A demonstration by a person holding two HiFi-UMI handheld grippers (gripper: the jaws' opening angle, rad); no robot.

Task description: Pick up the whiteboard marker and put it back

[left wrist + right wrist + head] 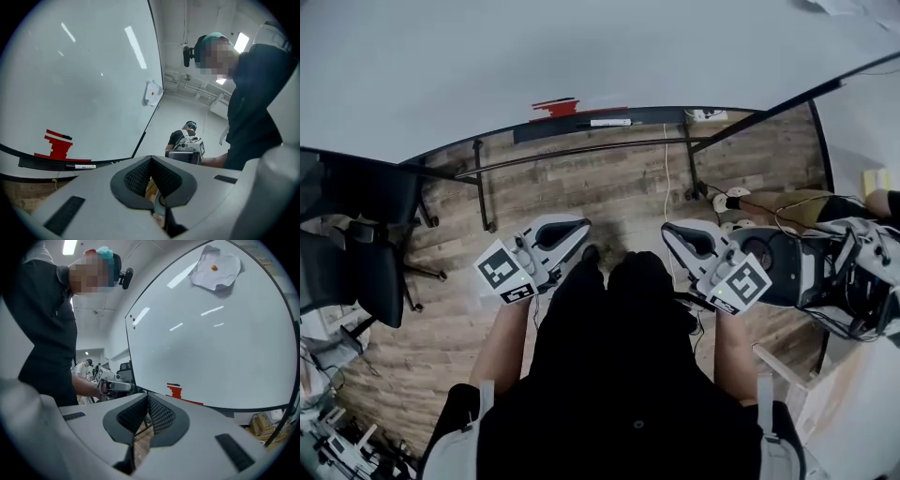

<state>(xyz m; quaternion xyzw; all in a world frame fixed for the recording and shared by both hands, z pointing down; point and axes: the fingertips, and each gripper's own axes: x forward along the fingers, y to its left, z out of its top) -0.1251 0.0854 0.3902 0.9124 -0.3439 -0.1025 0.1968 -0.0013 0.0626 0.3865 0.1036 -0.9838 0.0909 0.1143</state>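
The marker (609,122) was laid lengthwise on the tray (544,134) ahead. The left gripper (569,229) and right gripper (677,233) were held closed, empty; the left was judged nearer.

White whiteboard marker (609,122) lying flat on the dark tray (546,133)

So the count: two hand-held grippers, a left one (572,231) and a right one (679,234), each with one marker cube, so two cubes (506,273) (737,282). One whiteboard (581,47), one whiteboard marker (610,122) on its ledge, one red stepped patch (555,106), one crumpled white sheet (215,267), one black office chair (356,253).
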